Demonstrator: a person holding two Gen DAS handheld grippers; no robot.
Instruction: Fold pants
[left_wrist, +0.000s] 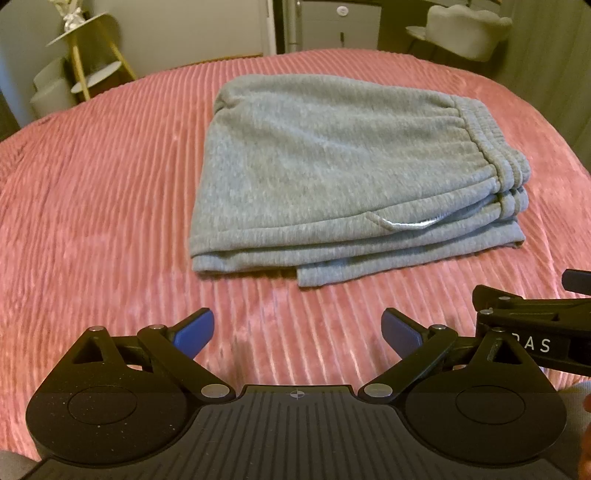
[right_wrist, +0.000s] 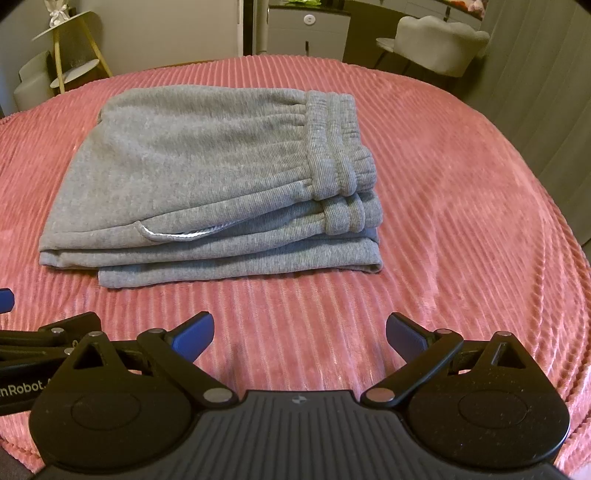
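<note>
Grey sweatpants (left_wrist: 332, 166) lie folded in a thick stack on the pink ribbed bedspread (left_wrist: 92, 203), waistband at the right, a white-edged pocket at the front. They also show in the right wrist view (right_wrist: 207, 177). My left gripper (left_wrist: 297, 332) is open and empty, above the bedspread in front of the pants, apart from them. My right gripper (right_wrist: 299, 334) is open and empty too, beside the left one, in front of the pants. The right gripper's body shows at the right edge of the left wrist view (left_wrist: 535, 332).
A gold tiered shelf (left_wrist: 92, 62) stands beyond the bed at the back left. A pale chair (right_wrist: 439, 44) and a grey cabinet (right_wrist: 306, 33) stand at the back right. Pink bedspread (right_wrist: 461, 221) spreads around the pants.
</note>
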